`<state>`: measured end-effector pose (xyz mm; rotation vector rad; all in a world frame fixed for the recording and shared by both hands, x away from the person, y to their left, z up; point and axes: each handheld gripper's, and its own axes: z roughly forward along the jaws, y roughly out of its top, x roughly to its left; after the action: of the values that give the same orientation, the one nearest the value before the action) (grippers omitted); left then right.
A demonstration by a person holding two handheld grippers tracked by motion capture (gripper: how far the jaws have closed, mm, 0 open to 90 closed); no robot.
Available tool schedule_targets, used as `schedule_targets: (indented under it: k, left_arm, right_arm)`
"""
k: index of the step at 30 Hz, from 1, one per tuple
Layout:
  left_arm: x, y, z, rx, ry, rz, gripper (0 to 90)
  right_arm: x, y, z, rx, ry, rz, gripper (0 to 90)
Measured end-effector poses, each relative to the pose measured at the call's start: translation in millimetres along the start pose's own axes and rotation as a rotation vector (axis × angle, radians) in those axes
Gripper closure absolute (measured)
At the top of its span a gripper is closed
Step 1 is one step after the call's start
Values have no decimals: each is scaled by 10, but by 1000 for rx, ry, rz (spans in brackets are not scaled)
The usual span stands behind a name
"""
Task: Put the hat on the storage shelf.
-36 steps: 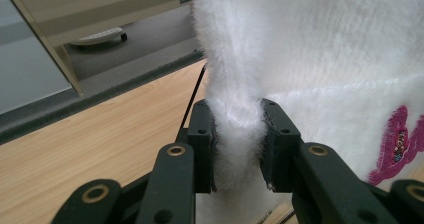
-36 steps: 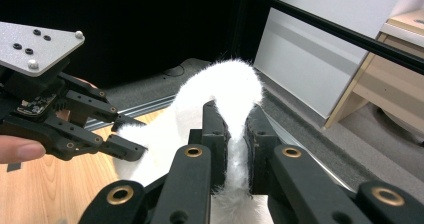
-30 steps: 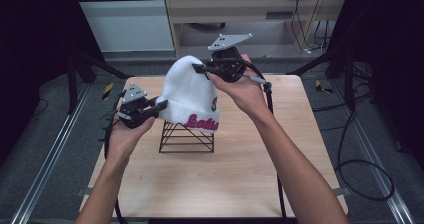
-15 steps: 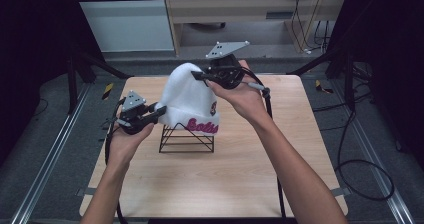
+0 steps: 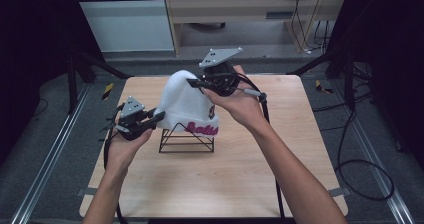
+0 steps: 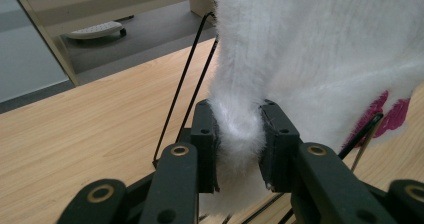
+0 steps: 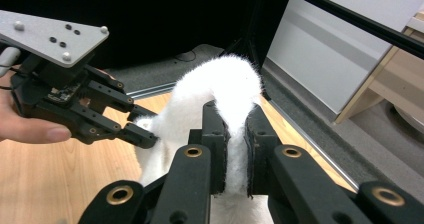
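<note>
A white fuzzy beanie (image 5: 182, 101) with pink lettering (image 5: 204, 130) sits over a black wire stand (image 5: 187, 141) on the wooden table (image 5: 225, 184). My left gripper (image 5: 159, 116) is shut on the hat's lower left rim. Up close, its pads (image 6: 239, 129) squeeze a fold of the white knit (image 6: 310, 49) and have just closed a little further on it, with a stand wire (image 6: 182, 84) behind. My right gripper (image 5: 192, 82) is shut on the hat's top at the far right, a ridge of knit (image 7: 220, 84) pinched between its pads (image 7: 236, 129).
The stand occupies the table's middle, with bare wood in front of it and to its right. Black frame posts (image 5: 75, 79) and floor rails (image 5: 45, 169) flank the table. Cables (image 5: 350, 149) trail over the floor at the right. A cabinet stands behind.
My left gripper has dropped a little, pulling the hat's rim lower over the stand. The right gripper has stayed almost where it was, still holding the top.
</note>
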<state>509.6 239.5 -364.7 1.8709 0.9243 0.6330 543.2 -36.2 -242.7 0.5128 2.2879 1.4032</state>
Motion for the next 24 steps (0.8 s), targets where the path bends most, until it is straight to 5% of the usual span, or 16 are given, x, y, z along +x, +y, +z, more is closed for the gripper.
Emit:
schedule_targets:
  k: [24]
  left_arm:
    - [53,-308,22,39,-21,-28,746]
  right_arm:
    - [149,-181,138,72,44,1,826]
